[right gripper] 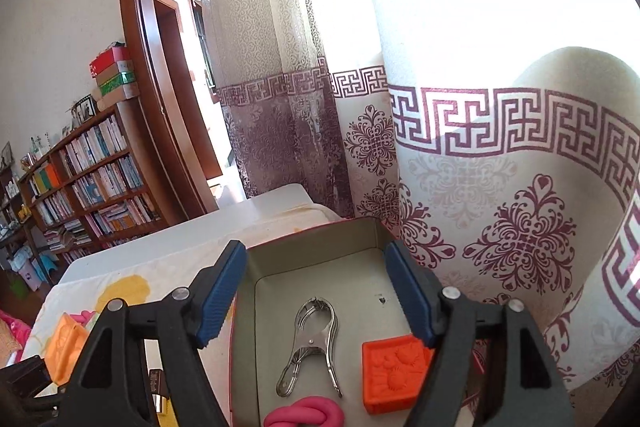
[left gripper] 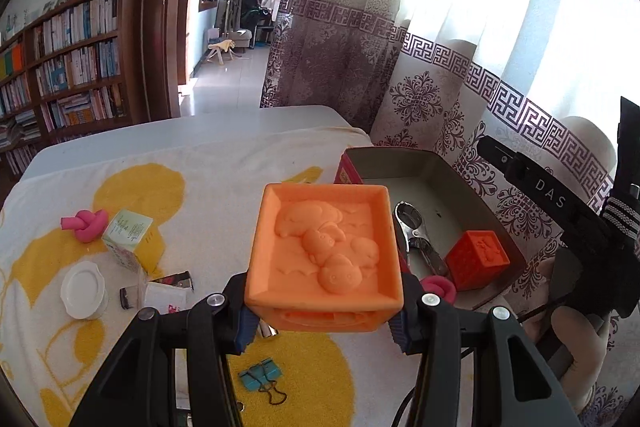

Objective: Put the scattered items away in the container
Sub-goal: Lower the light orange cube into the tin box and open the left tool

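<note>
My left gripper (left gripper: 323, 311) is shut on a light orange embossed cube (left gripper: 326, 251) and holds it above the towel, just left of the metal tin (left gripper: 436, 167). The cube also shows at the left in the right wrist view (right gripper: 66, 343). In the tin (right gripper: 312, 239) lie a metal clip tool (right gripper: 310, 341), a red-orange cube (right gripper: 396, 371) and a pink knot (right gripper: 306, 413). My right gripper (right gripper: 316, 295) is open and empty above the tin. Its black body (left gripper: 560, 211) shows at the right in the left wrist view.
On the yellow-and-white towel (left gripper: 200, 167) lie a second pink knot (left gripper: 86, 223), a small green-white box (left gripper: 128, 239), a white lidded jar (left gripper: 84, 289), a packet (left gripper: 166, 293) and a blue binder clip (left gripper: 260, 377). Curtains (right gripper: 480, 187) hang right behind the tin.
</note>
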Available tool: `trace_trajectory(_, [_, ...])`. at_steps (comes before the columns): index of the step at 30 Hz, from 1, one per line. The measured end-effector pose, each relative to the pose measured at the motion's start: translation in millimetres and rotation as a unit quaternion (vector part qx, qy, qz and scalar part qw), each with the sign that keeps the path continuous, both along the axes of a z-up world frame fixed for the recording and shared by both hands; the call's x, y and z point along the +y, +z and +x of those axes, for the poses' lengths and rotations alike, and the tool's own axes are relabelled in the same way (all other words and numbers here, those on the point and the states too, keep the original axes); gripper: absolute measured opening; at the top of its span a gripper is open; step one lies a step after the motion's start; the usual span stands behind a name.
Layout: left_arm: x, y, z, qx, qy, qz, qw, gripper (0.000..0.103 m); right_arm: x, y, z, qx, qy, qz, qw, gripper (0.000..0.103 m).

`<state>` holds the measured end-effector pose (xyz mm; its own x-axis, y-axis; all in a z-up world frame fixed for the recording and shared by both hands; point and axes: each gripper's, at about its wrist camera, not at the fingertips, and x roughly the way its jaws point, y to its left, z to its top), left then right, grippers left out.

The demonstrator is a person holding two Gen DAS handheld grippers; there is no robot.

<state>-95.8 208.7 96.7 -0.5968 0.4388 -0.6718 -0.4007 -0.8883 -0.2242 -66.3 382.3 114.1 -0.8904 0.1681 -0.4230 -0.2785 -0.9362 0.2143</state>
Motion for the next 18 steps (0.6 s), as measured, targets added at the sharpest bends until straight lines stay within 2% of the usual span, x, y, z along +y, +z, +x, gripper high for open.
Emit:
trace_trajectory(7, [62.8, -12.0, -32.5, -0.038, -0.05, 0.022, 0.9978, 0.053, 22.5, 13.6, 20.3, 0.057, -0.029, -0.055, 0.996, 0.079])
trace_trajectory(13, [101.9, -12.3, -60.3, -0.026, -0.065, 0.015, 0.9974, 0.053, 27.5, 15.3, 26.5, 0.069, -0.036, -0.066, 0.995, 0.079])
trace_trajectory(18, [113.1, -14.3, -82.8, -0.028, -0.06, 0.015, 0.9977, 0.056, 24.4, 12.4, 24.9, 0.068, -0.031, -0.067, 0.995, 0.079])
